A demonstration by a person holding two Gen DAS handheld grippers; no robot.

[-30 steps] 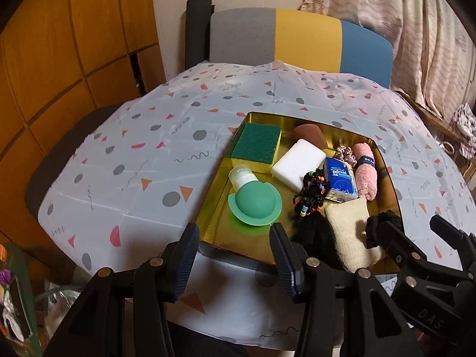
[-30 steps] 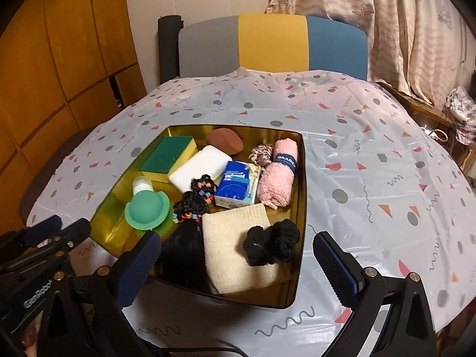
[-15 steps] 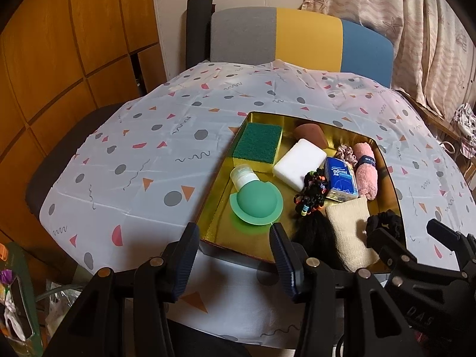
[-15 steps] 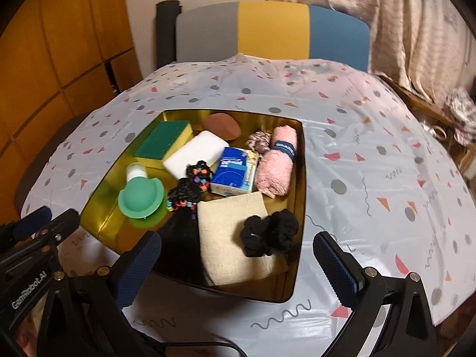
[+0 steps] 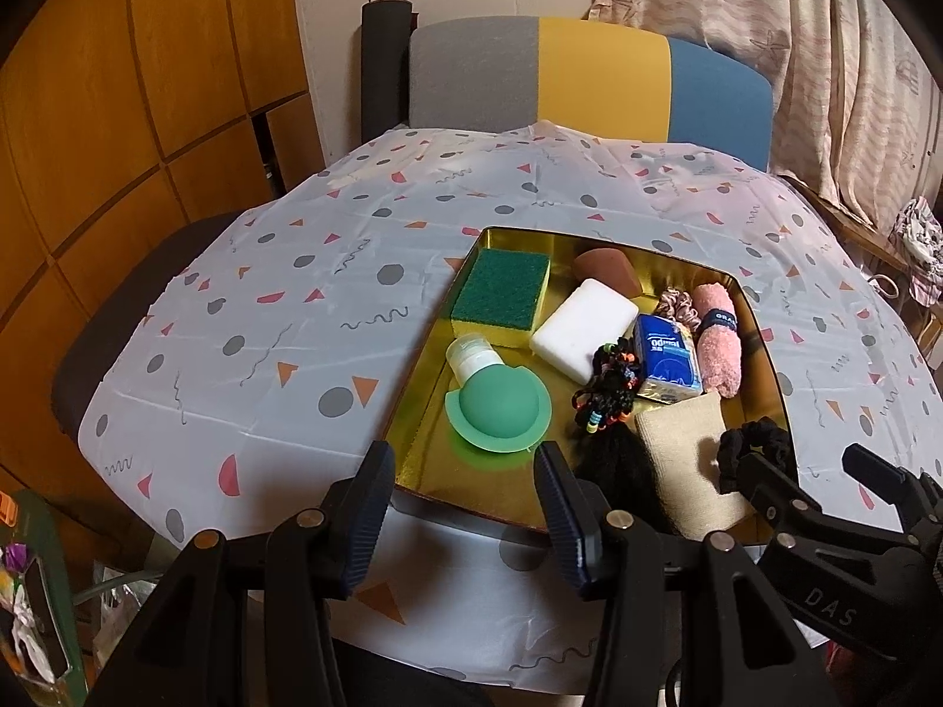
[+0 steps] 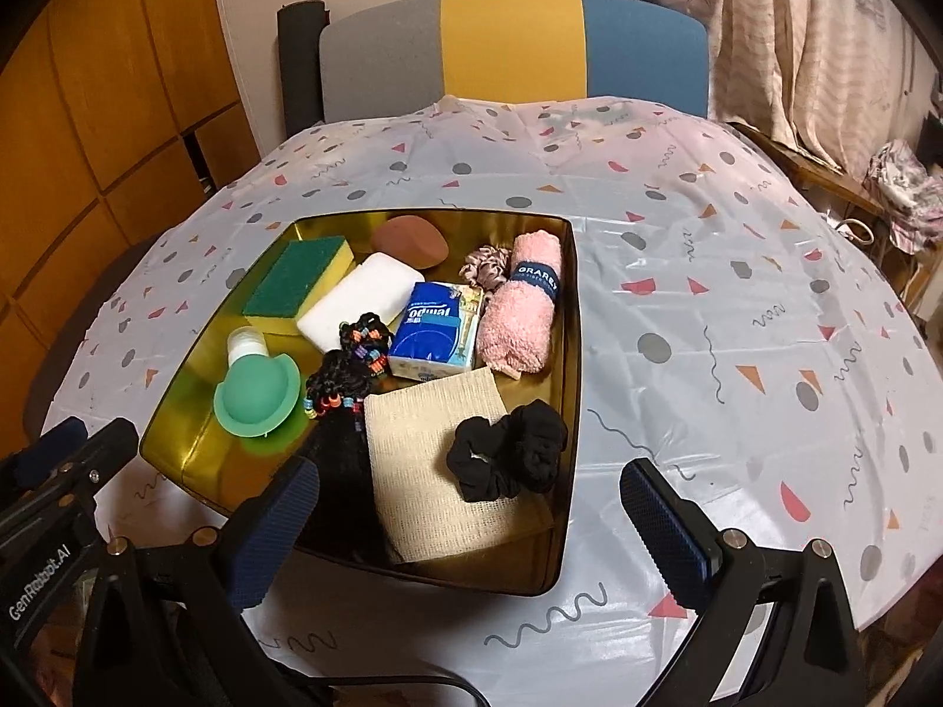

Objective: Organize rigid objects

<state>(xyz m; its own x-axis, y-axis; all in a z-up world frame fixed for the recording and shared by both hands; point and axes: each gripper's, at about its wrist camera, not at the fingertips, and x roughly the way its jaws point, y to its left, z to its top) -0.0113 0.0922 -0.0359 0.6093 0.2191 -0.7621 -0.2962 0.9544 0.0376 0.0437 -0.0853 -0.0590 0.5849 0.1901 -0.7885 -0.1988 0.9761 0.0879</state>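
Gold tray (image 6: 566,353) sits on a counter (image 6: 737,294) covered with a white patterned cloth, and it holds a jumble of things. Along its far side lie a green and yellow sponge (image 6: 297,283), a white block (image 6: 359,306) and a brown egg-shaped sponge (image 6: 412,241). A green dome-shaped bottle (image 6: 256,392) with a white cap lies on its side near the tray's left wall. A blue tissue pack (image 6: 436,333) rests beside a rolled pink towel (image 6: 521,309). Nearer the camera are a beige cloth (image 6: 430,459), a black scrunchie (image 6: 510,451) on it, and beaded black hair ties (image 6: 348,365). Left tongs (image 5: 465,495) hang partly apart over the tray's near edge, holding nothing. Right tongs (image 6: 471,512) stand wide and empty above the near end.
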